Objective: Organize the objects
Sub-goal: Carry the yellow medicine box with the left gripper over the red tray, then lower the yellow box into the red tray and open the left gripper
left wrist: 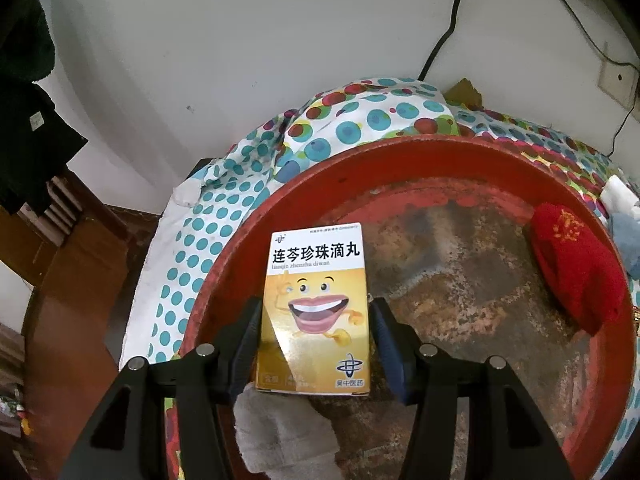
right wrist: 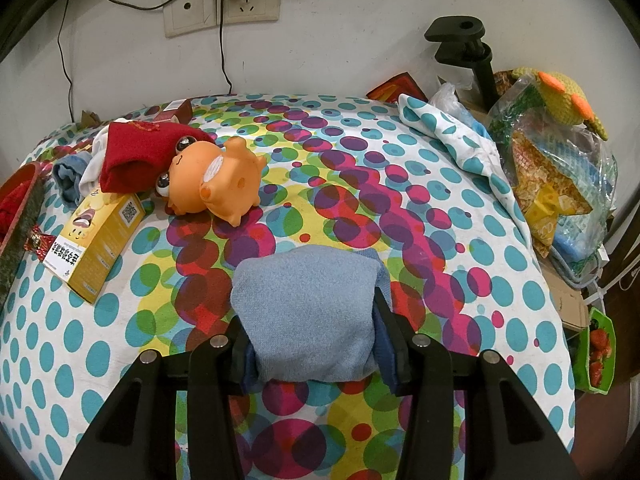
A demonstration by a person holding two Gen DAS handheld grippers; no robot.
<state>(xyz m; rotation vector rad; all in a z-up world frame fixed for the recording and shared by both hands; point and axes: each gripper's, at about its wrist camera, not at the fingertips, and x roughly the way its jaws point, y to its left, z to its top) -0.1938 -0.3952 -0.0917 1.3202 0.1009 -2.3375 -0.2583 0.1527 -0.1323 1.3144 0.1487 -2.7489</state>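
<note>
My left gripper (left wrist: 316, 332) is shut on a yellow medicine box (left wrist: 316, 304) with a laughing cartoon face, its pads pressing the two long sides. The box hangs just above the left part of a round red tray (left wrist: 400, 160) with a worn bottom. In the tray lie a red sock (left wrist: 572, 268) at the right and a grey cloth (left wrist: 280, 432) under the box. My right gripper (right wrist: 310, 320) is shut on a folded light blue cloth (right wrist: 308, 304) over the dotted tablecloth (right wrist: 360, 200). A second yellow box (right wrist: 96, 240), an orange toy pig (right wrist: 216, 178) and a red sock (right wrist: 140, 156) lie at the left.
The tray's rim (right wrist: 20, 208) shows at the far left of the right wrist view. Snack bags (right wrist: 560, 184), a knitted yellow toy (right wrist: 560, 96), a black clamp stand (right wrist: 472, 52) and a green strawberry box (right wrist: 598, 348) crowd the right side. Wall sockets (right wrist: 224, 8) with cables sit behind.
</note>
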